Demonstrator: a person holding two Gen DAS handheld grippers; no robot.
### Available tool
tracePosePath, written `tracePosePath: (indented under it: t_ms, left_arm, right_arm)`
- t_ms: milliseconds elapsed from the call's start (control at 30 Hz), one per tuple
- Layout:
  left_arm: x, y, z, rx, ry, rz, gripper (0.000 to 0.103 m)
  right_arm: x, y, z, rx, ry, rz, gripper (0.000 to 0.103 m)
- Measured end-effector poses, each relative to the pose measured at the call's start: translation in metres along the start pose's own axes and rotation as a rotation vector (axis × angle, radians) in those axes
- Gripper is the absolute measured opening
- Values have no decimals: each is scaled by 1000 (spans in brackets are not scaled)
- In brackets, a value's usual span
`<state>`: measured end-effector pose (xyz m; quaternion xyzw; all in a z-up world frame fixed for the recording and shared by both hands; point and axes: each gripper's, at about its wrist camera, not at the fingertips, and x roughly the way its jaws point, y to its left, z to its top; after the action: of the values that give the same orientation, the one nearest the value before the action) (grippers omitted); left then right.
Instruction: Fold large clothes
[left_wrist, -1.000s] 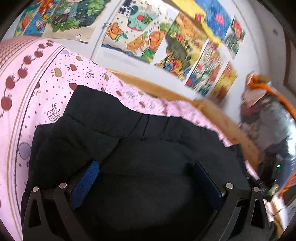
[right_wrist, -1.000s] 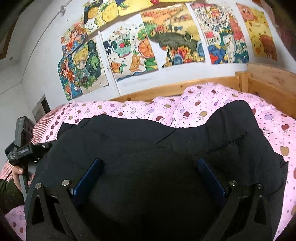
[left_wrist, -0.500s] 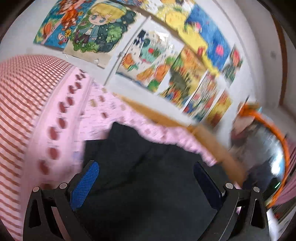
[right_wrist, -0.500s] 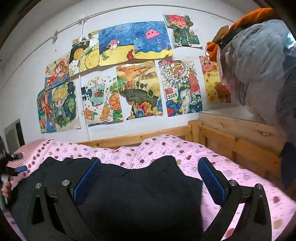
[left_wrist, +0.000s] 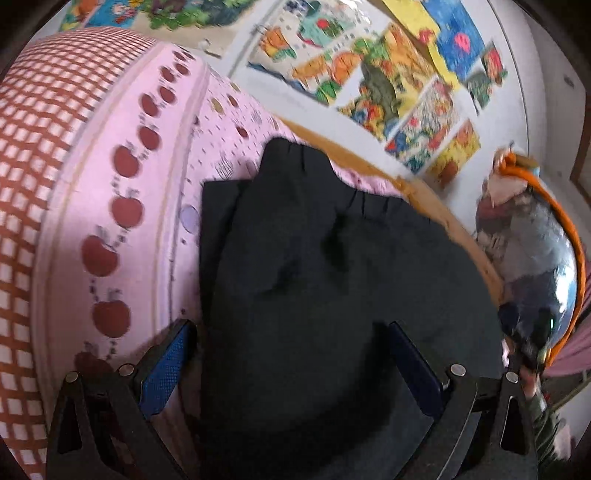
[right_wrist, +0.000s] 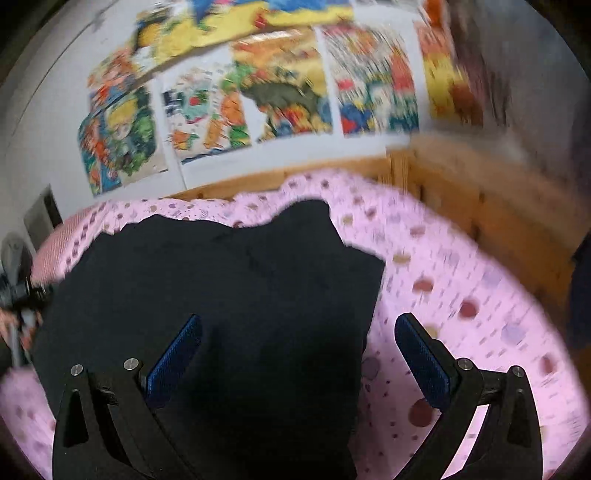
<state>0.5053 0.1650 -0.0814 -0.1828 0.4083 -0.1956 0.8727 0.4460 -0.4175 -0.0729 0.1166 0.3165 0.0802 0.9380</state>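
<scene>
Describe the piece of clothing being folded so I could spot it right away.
Find the wooden-framed bed under the wall of colourful drawings, covered by a pink sheet printed with small fruit. The garment lies spread on that sheet. It is the only black thing there, plain against the pattern.

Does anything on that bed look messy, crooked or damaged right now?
Nothing looks damaged or spilled. The black garment lies on the pink bedspread only roughly folded: its far edge is uneven, with one part jutting toward the wooden bed frame. Both views are blurred, so fine creases can't be judged.
</scene>
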Motion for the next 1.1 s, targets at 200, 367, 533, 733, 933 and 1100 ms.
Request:
tracePosePath:
  t_ms: [200,367,533,733,933,1100]
  left_arm:
    - [13,0,-4,13,46,-8,103]
    - [17,5,-8,6,55,-41,103]
    - [19,10,-11,-1,55,-78,103]
    - [24,13,-12,-7,65,-90,103]
    - [25,11,-11,-4,62,-83,103]
    - [25,10,-12,-4,61,-82,103]
  right_arm:
    - [50,-21,-21,96,160,96,102]
    - [64,-19,-41,107,166,118,102]
    - [61,-18,-48,113,128,130,102]
    - [61,-18,-46,119,116,135,102]
    - [60,-20,-46,120,115,134,102]
    - [61,-21,-46,120,116,135,102]
